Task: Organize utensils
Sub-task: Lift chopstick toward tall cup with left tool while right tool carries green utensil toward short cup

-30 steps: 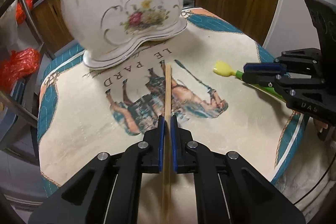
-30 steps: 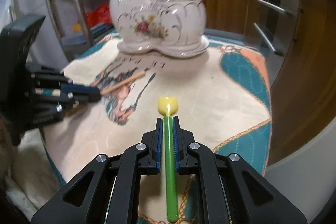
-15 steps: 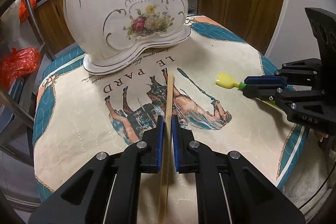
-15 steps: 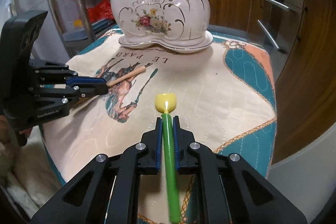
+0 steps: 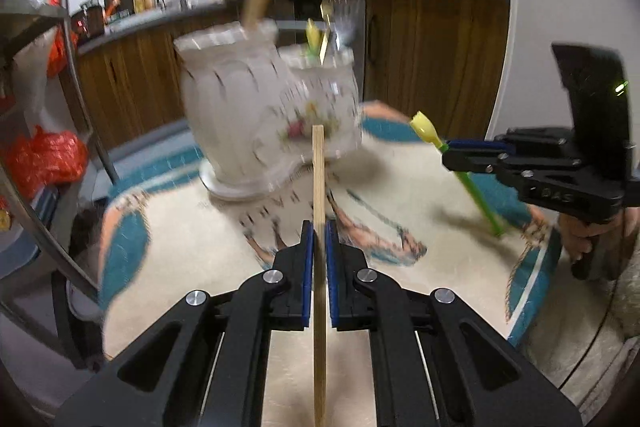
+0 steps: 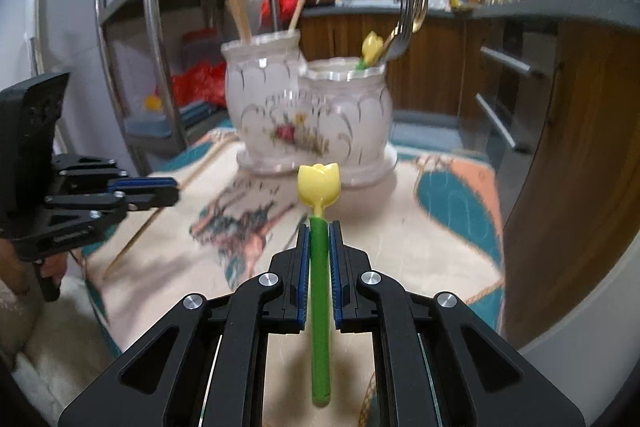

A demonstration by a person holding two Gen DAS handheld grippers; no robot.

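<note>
My left gripper (image 5: 319, 227) is shut on a wooden chopstick (image 5: 319, 187) and holds it lifted, tip toward the white floral two-pot utensil holder (image 5: 256, 119). My right gripper (image 6: 319, 229) is shut on a green-stemmed utensil with a yellow tulip head (image 6: 319, 183), raised above the table. The holder (image 6: 308, 123) stands at the table's far side; its left pot holds chopsticks (image 6: 240, 15), its right pot a fork (image 6: 408, 19) and another tulip utensil (image 6: 372, 47). The right gripper (image 5: 460, 153) shows at the right of the left wrist view; the left gripper (image 6: 168, 191) at the left of the right wrist view.
The round table wears a cream and teal cloth with a horse print (image 6: 248, 235). A metal shelf rack (image 6: 156, 39) with red bags stands to the left. Wooden kitchen cabinets (image 6: 560, 147) are close on the right, with a counter behind.
Both grippers have risen from the tablecloth, lifting the chopstick and the tulip utensil. Both views have tilted up, showing the holder's rim and the kitchen behind.
</note>
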